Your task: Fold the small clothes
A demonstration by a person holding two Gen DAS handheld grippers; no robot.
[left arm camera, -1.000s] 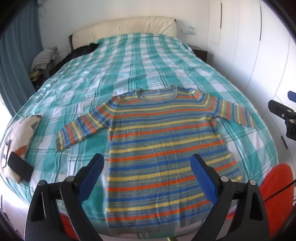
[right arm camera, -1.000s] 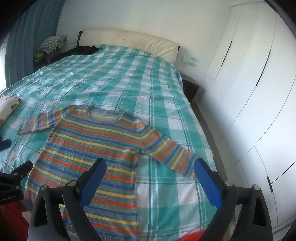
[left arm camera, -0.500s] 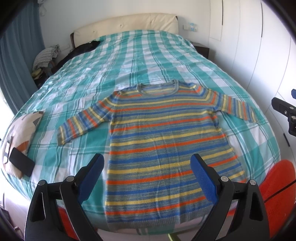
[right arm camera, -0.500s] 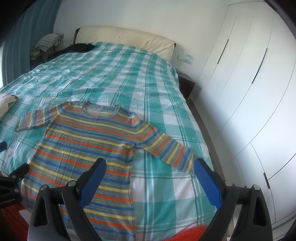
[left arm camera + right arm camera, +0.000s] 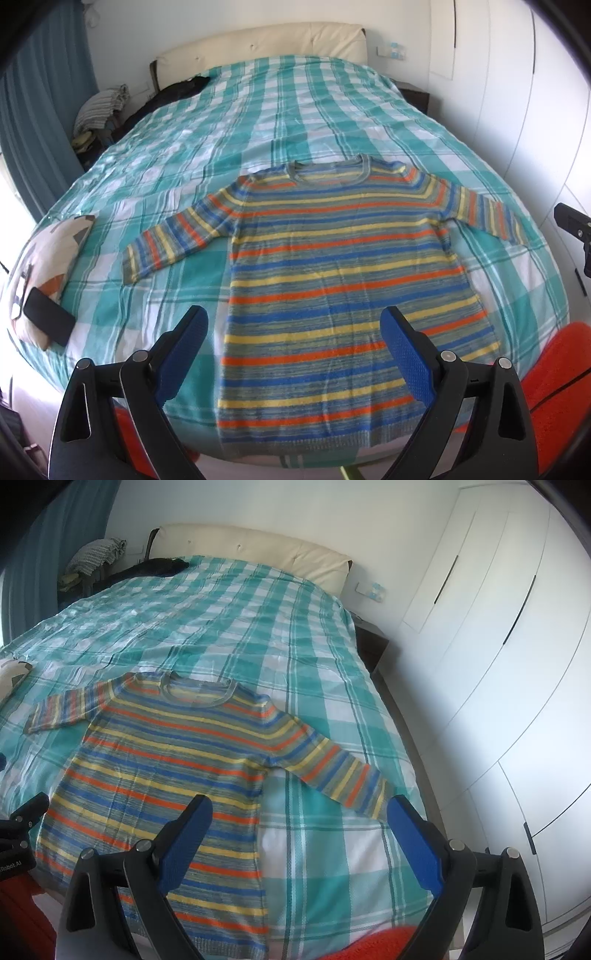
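Observation:
A small striped sweater (image 5: 340, 280) in blue, orange, yellow and grey lies flat and face up on the bed (image 5: 303, 122), both sleeves spread out, neck toward the headboard. The same sweater (image 5: 177, 775) fills the lower left of the right wrist view, its right sleeve (image 5: 340, 775) reaching toward the bed's edge. My left gripper (image 5: 293, 347) hovers open above the sweater's lower body, holding nothing. Over the hem side and the bare cover beside that sleeve hangs my right gripper (image 5: 299, 834), open and empty too.
The bed carries a teal and white checked cover. A patterned cushion (image 5: 48, 254) with a black phone (image 5: 48, 315) on it sits at the bed's left edge. Dark clothing (image 5: 173, 92) lies by the cream headboard (image 5: 258, 40). White wardrobe doors (image 5: 498, 635) line the right. Orange fabric (image 5: 554, 369) shows low right.
Both grippers have risen and pulled back a little, so the sweater sits slightly farther away and lower in view. The sweater itself has not moved. Both jaws stay open.

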